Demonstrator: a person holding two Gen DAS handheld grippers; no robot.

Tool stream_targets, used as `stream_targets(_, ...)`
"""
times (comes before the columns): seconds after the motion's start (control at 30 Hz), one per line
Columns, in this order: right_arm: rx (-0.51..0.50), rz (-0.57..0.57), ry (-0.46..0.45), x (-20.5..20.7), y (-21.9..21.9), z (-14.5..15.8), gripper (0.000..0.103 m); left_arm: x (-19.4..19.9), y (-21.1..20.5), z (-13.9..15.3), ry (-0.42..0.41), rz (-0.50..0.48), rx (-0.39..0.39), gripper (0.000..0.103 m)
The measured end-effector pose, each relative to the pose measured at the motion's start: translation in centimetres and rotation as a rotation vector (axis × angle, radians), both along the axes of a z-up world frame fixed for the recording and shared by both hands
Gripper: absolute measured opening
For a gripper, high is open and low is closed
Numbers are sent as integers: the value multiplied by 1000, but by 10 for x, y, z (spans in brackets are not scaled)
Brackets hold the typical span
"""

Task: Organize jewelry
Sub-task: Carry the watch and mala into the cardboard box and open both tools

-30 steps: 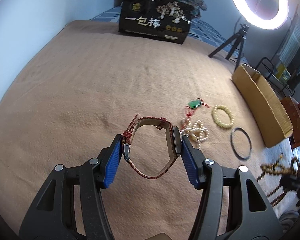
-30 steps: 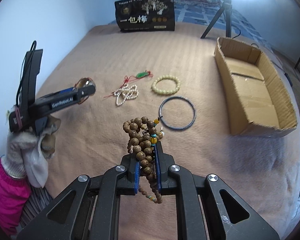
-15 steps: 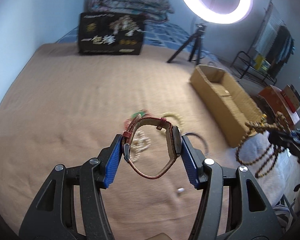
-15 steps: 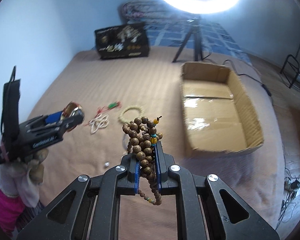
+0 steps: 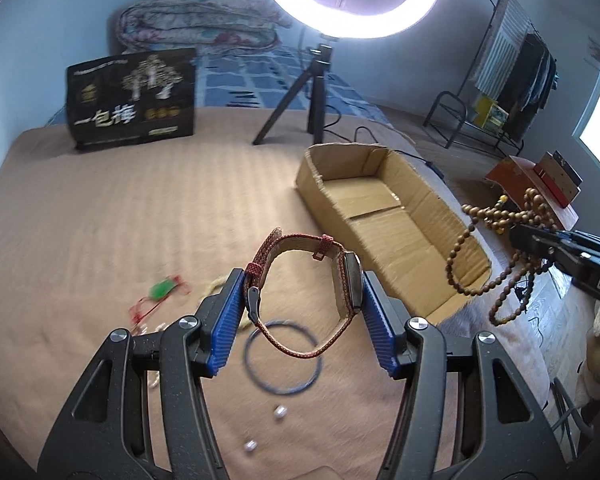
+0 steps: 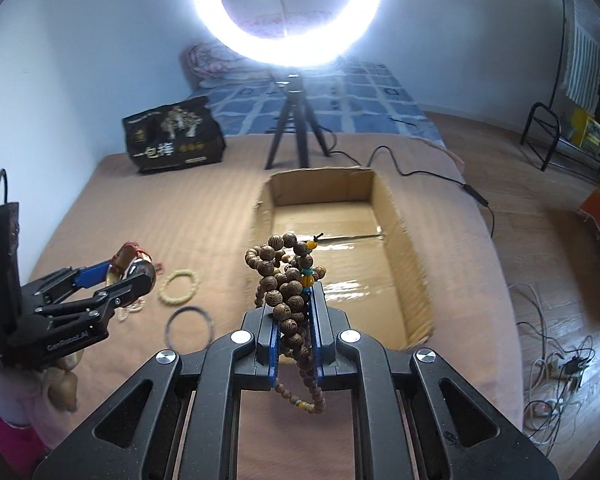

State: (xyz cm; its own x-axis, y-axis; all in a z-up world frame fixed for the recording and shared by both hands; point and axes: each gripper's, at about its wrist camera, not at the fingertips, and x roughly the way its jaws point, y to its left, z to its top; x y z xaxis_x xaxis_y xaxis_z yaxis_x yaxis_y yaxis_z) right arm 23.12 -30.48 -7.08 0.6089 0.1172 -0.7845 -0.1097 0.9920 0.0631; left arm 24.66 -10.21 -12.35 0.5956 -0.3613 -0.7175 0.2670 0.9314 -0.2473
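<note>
My left gripper (image 5: 304, 312) is shut on a red-strapped wristwatch (image 5: 342, 276), held above the tan bedspread; it also shows in the right wrist view (image 6: 130, 266). My right gripper (image 6: 294, 312) is shut on a bunch of brown wooden prayer beads (image 6: 284, 276), just short of the near end of the open cardboard box (image 6: 396, 236). In the left wrist view the beads (image 5: 496, 256) hang right of the box (image 5: 424, 200). On the bed lie a dark bangle (image 5: 283, 356), a pale bead bracelet (image 6: 179, 281) and a green pendant on red cord (image 5: 162, 290).
A ring light on a tripod (image 6: 294, 128) stands behind the box. A black printed bag (image 5: 132, 100) stands at the back left. Two small loose beads (image 5: 279, 412) lie near the bangle. A cable (image 6: 432, 178) runs off the bed's right side.
Both grippers have swung right and forward toward the cardboard box, each still holding its piece. The box now fills the middle of the right wrist view.
</note>
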Motion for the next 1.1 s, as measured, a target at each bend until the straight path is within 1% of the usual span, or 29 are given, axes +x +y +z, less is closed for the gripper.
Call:
stream_targets(0.33,-5,-43,5,32,-27,-16,11,42,-55,-3,-15,-53,7,58)
stream_targets(0.57,1,-69,32,52,-42,-38,11,68,-84,-10,-19,-80,16,58)
stream_targets(0.7,15,-81,61,58,-51,-54,11,85,-93,-19,10,-75,4,58)
stream_targets(0.87,27,-101,84,61,-63,-66,11,101,-99,-31,56,-62,-6,59)
stream_targets(1.1,44,-117,98,63,-73,-74,11,104,-112,-35,48,-88,14,59)
